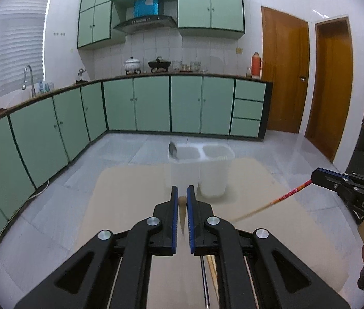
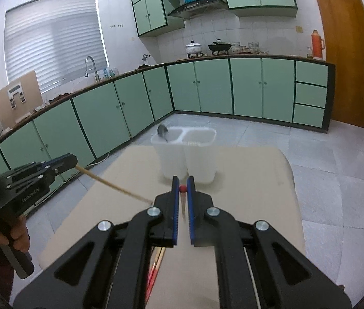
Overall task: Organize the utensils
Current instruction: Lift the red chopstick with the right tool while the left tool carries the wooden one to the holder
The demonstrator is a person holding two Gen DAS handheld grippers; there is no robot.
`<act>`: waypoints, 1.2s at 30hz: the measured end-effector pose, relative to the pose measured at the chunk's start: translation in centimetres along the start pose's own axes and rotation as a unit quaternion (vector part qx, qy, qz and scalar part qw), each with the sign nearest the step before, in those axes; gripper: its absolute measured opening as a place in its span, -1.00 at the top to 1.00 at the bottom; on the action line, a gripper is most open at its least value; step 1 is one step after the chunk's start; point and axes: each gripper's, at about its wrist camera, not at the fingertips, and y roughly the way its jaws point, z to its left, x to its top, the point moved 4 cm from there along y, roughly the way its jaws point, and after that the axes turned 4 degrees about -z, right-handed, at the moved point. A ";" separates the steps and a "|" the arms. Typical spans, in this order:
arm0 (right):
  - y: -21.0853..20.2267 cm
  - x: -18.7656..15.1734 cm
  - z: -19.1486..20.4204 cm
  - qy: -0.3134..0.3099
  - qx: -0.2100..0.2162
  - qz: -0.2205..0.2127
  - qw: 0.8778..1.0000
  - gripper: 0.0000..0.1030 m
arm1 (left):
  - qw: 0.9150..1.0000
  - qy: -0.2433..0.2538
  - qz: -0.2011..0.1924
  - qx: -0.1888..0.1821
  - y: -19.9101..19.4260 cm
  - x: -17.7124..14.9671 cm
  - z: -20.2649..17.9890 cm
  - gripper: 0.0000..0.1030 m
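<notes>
A plain wooden chopstick sits clenched between the blue pads of the left claw, pointing forward. The right claw grips a red-ended chopstick the same way; from the left wrist view its shaft juts out at 3 o'clock. Straight ahead at 12 o'clock, near both claw tips, stands a white two-compartment holder on the beige counter. A dark spoon leans in its left compartment; light chopstick tips show in the right one. Beyond lie grey floor tiles and green cabinets.
</notes>
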 end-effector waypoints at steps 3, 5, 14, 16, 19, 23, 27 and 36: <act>1.1 2.2 -0.3 -0.003 0.007 0.006 1.000 0.90 | 1.000 -0.006 -0.001 -0.008 1.0 1.5 0.2 0.87; 1.6 3.2 -0.5 -0.002 0.014 0.012 1.000 0.90 | 1.000 -0.016 0.000 -0.016 1.6 2.3 0.6 0.87; 2.0 8.2 -1.1 -0.002 0.042 -0.002 0.999 0.90 | 0.999 -0.022 -0.026 -0.034 1.5 5.6 1.2 0.87; 1.7 10.1 -1.3 -0.003 0.044 -0.015 0.999 0.90 | 0.998 -0.021 -0.040 -0.036 1.3 7.0 1.3 0.87; 1.5 13.0 -1.5 -0.014 0.036 -0.043 0.998 0.90 | 0.997 -0.021 -0.064 -0.035 1.1 9.3 1.5 0.87; 1.8 16.7 -1.9 -0.012 0.031 -0.077 0.996 0.90 | 0.994 -0.020 -0.098 -0.036 1.1 12.6 1.5 0.87; 3.6 18.9 -2.4 -0.023 0.004 -0.099 0.995 0.90 | 0.993 -0.013 -0.109 -0.035 2.8 14.7 1.1 0.87; 11.6 16.9 -4.5 -0.009 -0.024 -0.058 0.998 0.90 | 0.998 -0.021 -0.046 -0.023 11.6 12.7 0.8 0.87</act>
